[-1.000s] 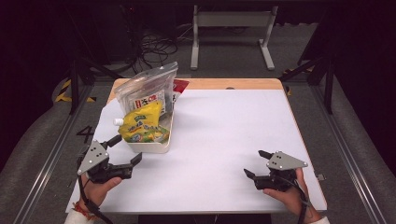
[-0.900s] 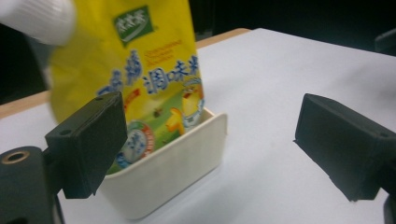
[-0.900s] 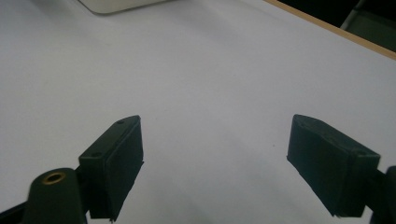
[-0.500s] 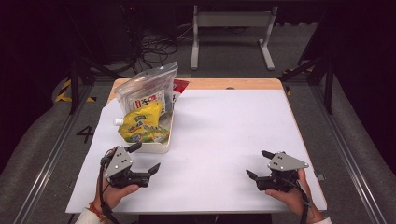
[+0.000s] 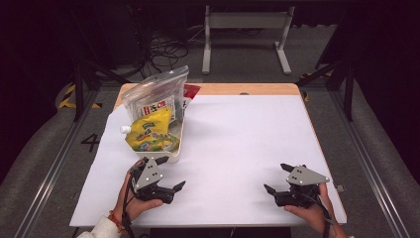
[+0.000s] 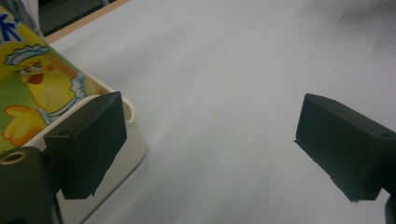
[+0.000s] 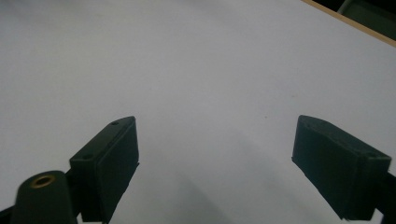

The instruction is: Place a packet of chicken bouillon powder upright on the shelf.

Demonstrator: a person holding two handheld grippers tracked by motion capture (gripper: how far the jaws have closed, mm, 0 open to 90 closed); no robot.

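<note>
A cream tray [image 5: 174, 154] stands at the left of the white table. In it lean a yellow-green spouted pouch [image 5: 148, 133] and a clear bag [image 5: 157, 96] of packets, with a red packet [image 5: 191, 90] behind them. My left gripper [image 5: 172, 172] is open just in front of the tray's near right corner, with nothing between its jaws. In the left gripper view the left gripper [image 6: 212, 144] has one jaw beside the tray rim [image 6: 133, 151], and the pouch [image 6: 37, 93] shows a chick print. My right gripper [image 5: 276, 177] is open near the front right, and the right gripper [image 7: 215, 158] has bare table between its jaws.
The white table cover [image 5: 242, 134] stretches wide between the two grippers and to the far right. A wooden table edge [image 5: 237, 89] runs along the back. Dark floor with cables and a metal stand [image 5: 245, 20] lies beyond.
My left gripper has moved right, from the table's left edge to just in front of the tray's near corner. The right gripper has barely shifted.
</note>
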